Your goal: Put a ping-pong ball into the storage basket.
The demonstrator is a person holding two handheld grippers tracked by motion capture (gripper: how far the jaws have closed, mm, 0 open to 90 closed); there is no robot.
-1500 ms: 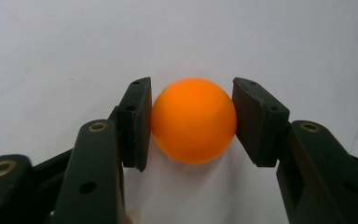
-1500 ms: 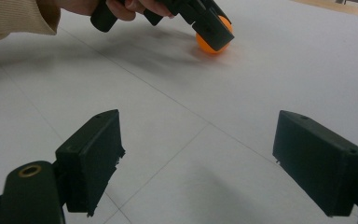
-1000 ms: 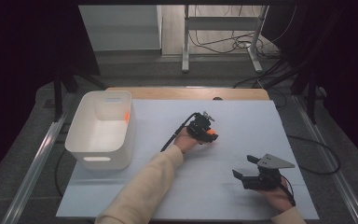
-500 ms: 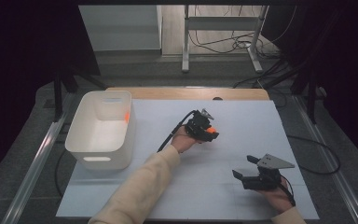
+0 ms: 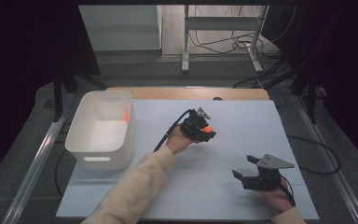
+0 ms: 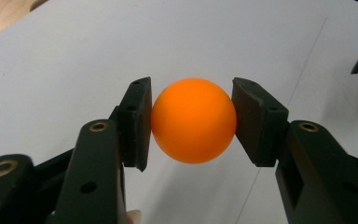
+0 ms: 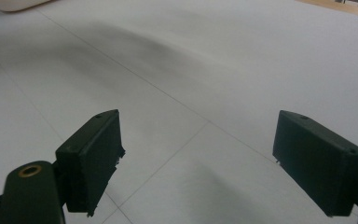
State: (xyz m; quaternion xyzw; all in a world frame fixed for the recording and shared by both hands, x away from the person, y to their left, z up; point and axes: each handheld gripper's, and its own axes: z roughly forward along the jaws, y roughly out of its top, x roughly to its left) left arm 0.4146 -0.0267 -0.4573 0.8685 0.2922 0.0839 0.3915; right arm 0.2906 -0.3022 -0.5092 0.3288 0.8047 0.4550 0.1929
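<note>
The left arm reaches out across the table, and the left gripper [image 6: 193, 121] pinches the orange ball [image 6: 194, 120] tight between its two pads. The bin [image 5: 100, 130] sits off to its left. The right gripper [image 7: 198, 163] rests low with its jaws spread wide.

Bin [image 5: 100, 133] at table [image 5: 242, 116] left, ball [image 5: 207, 129] mid-table, right tool [image 5: 243, 168] nearer, right.

Cream sleeve [image 5: 135, 186], black tongs [image 6: 193, 121] w/ brass screws
</note>
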